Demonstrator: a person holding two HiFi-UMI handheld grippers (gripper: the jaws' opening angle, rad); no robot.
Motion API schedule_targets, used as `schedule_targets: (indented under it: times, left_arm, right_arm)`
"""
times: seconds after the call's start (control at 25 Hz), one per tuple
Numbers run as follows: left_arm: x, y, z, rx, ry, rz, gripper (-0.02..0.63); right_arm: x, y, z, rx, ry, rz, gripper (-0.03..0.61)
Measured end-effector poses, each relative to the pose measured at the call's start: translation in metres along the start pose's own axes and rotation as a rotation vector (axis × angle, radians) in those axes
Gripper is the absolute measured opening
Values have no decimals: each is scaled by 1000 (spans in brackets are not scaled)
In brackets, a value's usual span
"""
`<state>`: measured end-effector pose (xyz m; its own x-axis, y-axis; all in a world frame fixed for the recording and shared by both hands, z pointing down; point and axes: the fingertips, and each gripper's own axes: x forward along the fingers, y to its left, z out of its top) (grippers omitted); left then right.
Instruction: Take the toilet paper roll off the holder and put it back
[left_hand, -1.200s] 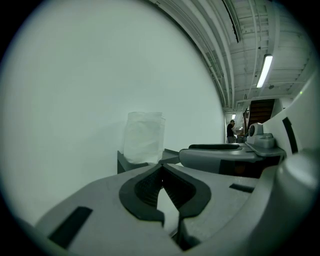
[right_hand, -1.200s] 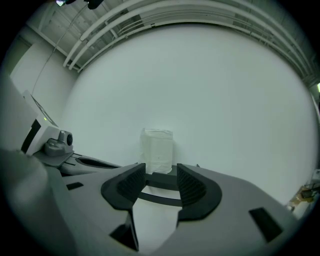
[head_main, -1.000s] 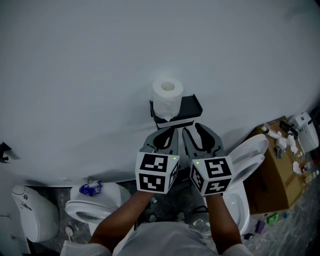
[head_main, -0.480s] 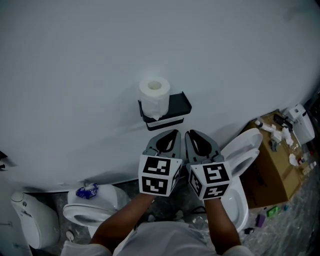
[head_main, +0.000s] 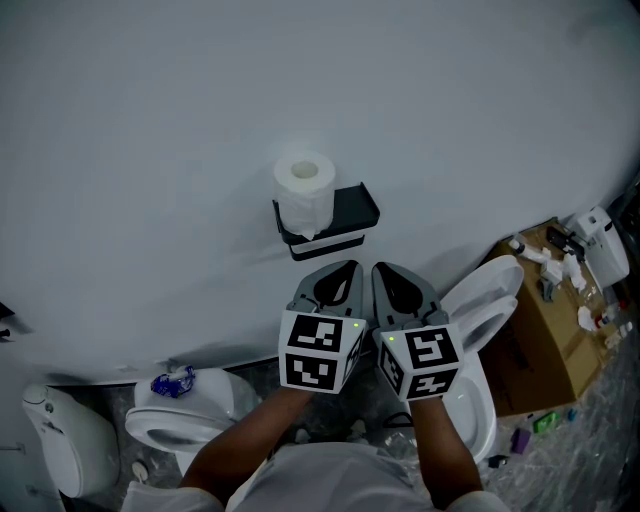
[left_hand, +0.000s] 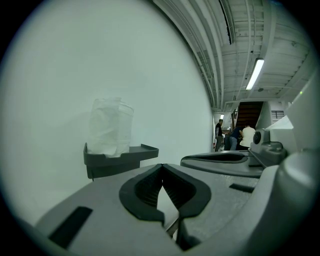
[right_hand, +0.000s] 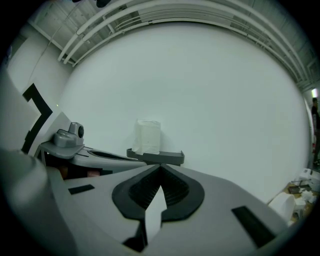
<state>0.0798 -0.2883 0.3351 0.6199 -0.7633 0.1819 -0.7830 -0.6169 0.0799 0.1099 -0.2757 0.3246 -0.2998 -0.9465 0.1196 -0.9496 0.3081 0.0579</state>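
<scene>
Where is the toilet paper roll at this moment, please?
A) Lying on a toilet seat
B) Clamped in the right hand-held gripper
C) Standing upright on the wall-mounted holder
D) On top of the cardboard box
C: the toilet paper roll stands on end, core hole facing up, on the dark holder fixed to the wall.

No readable text, brand, number or sign anywhere. Marker cubes on left gripper (head_main: 347, 266) and right gripper (head_main: 380, 268): black-and-white square patterns only, no letters or digits. Cardboard box (head_main: 540, 350) at right: no print made out on its side; small items on top too small to read. Blue crumpled item (head_main: 172, 381) on near-left toilet (head_main: 160, 427): any print unreadable.
</scene>
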Motion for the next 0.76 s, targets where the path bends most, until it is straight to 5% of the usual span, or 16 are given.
schedule_targets:
  times: [0.76]
  left_arm:
    - [0, 6, -1, -3, 2, 12, 5]
  right_arm:
    - [4, 3, -1, 17, 3, 23, 2]
